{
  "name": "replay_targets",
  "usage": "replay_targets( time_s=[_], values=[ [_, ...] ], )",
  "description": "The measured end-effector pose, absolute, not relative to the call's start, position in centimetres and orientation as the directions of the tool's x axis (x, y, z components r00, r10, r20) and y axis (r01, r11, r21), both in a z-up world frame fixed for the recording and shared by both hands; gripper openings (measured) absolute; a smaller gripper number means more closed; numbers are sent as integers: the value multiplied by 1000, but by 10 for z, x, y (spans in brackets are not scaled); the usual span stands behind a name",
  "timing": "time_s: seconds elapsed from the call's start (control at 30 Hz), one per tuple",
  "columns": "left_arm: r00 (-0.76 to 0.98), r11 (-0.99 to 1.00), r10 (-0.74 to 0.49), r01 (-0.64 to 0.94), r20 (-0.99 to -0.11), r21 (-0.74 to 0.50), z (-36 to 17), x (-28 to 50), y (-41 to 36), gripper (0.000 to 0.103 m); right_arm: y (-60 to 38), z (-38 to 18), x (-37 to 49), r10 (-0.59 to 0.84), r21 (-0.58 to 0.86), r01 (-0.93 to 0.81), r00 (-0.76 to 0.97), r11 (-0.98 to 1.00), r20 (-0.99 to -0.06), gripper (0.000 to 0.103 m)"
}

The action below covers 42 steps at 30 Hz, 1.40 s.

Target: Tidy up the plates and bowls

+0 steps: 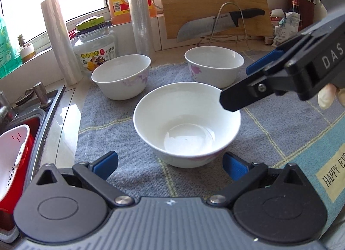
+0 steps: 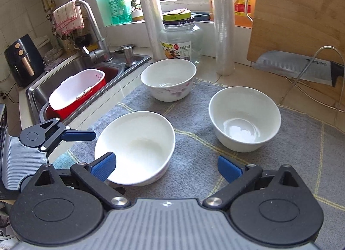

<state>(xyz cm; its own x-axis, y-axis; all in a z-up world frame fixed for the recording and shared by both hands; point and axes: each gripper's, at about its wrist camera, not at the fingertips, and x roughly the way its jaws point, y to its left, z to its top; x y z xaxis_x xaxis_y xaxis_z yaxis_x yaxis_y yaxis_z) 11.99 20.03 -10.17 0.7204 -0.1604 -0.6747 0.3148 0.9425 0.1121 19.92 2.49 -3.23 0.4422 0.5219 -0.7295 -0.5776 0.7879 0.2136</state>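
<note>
Left gripper [image 1: 170, 164], jaws spread wide and empty, hovers low before the nearest bowl [image 1: 186, 123]. Right gripper [image 2: 167, 167], likewise spread and empty, reaches in from the right above that bowl's rim. Two further bowls [image 1: 121, 76] [image 1: 213, 65] stand apart behind, all upright on a grey mat [image 1: 103, 107] beside the sink [image 2: 71, 71]; a cutting board [image 1: 213, 2] leans behind.
</note>
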Motion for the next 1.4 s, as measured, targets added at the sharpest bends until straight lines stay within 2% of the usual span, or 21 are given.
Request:
replay_targets(
  time_s=[0.47,0.77,1.4],
  values=[
    [721,909,-236,401,-652,115,-102,127,198,100,50,-46,220,568,283,-590,376,756,-732,95],
    [703,892,-289,445,-650,85,-103,130,197,90,58,-51,225,582,304,-602,341,738,-738,83],
    [689,886,-301,458,-659,75,-99,128,193,90,54,-50,227,592,327,-595,323,734,-739,82]
  ],
)
